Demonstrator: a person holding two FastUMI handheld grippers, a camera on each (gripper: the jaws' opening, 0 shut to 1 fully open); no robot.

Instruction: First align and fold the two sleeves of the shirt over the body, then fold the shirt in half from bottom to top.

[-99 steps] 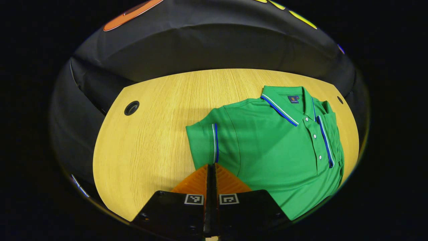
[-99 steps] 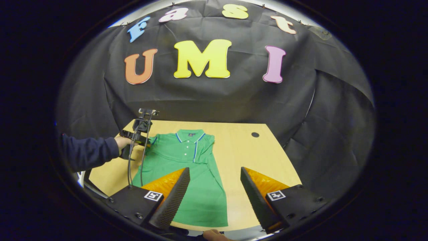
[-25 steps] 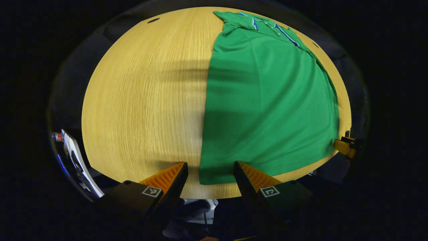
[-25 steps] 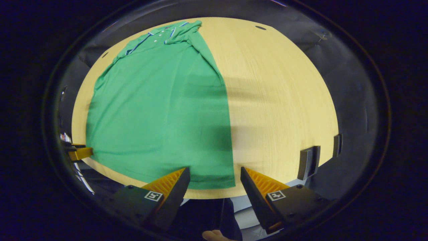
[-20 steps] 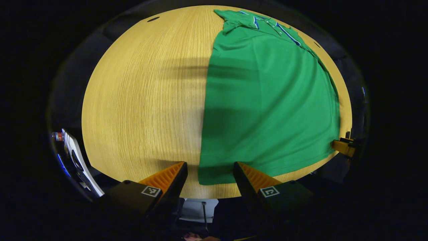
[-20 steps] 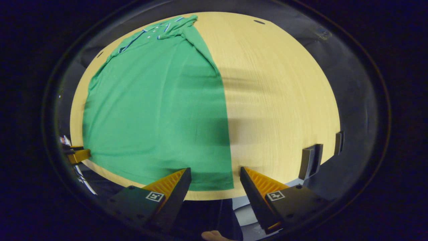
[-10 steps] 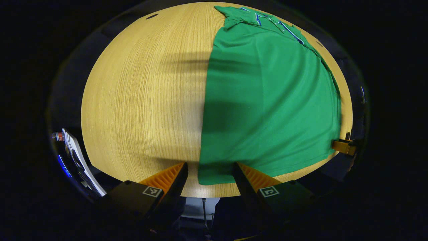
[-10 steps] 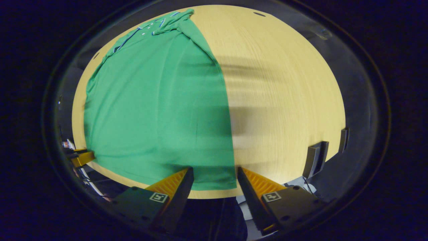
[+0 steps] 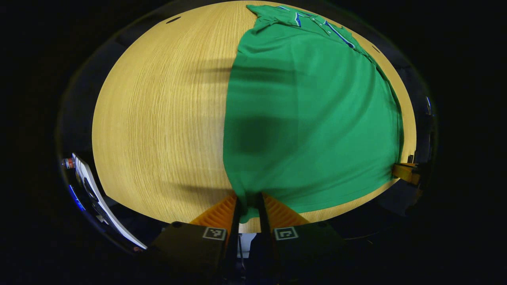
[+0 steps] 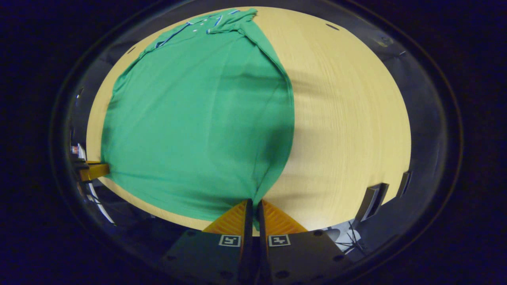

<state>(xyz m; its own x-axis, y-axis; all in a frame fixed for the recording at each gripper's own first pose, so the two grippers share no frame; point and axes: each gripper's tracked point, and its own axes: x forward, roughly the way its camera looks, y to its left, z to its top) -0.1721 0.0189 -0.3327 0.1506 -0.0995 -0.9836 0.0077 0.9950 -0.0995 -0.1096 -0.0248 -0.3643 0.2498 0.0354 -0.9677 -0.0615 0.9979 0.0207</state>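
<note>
Across the wooden bench the green shirt lies flat with its collar at the far end and its hem along the near edge, and the sleeves appear already folded in over the body, so the bottom-to-top fold looks to be the step in hand. The main risk from here is an uneven lift: if one hand rises or travels faster than the other, the hem would skew and the halves would land out of line with the shoulders. A thin pinch of cloth could also slip free partway, dropping one corner and leaving a diagonal crease, and dragging low could pull the tucked sleeves out or shift the whole shirt along the bench. The left gripper has its jaws drawn narrow on the near left corner of the hem, the cloth bunching up between them, with the body of the shirt spreading away ahead and to its right. The right gripper is likewise closed tight on the near right corner, the side edge puckering toward it, and the shirt runs ahead and to its left. Each gripper's view also catches the other gripper far off at the opposite hem corner.
</note>
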